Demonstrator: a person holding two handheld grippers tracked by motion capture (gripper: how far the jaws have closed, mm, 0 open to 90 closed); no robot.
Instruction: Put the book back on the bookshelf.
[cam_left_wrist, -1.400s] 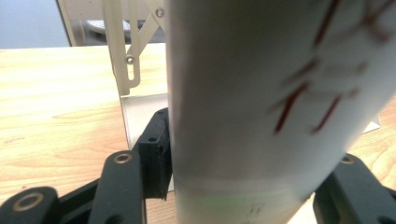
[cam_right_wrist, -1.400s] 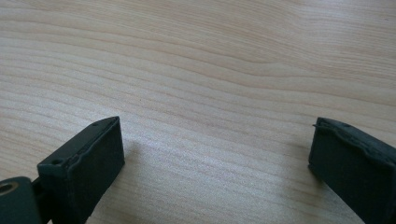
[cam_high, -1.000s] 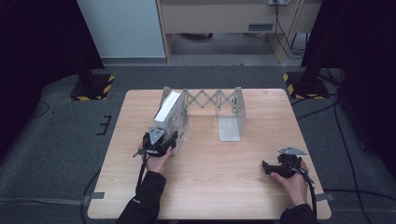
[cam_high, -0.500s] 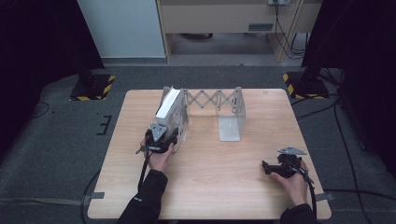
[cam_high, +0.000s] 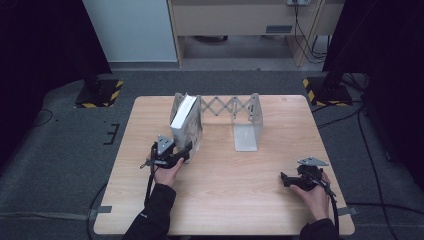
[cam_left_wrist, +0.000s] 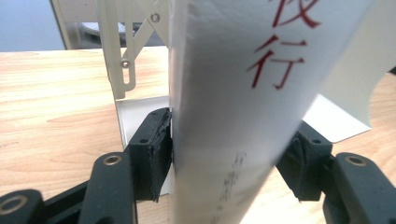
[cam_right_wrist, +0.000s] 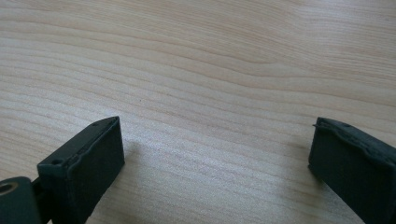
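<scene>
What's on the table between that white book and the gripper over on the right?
Bare wood, mostly. In the high view, between the white book and the right hand-held gripper, only the flat foot of the metal book rack comes near that stretch.

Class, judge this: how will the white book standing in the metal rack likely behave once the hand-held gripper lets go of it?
The white book looks stiff and thick, so it probably stays upright. It leans against the rack end plate, which likely prevents tipping. Its smooth cover may slip between the left hand-held gripper pads.
</scene>
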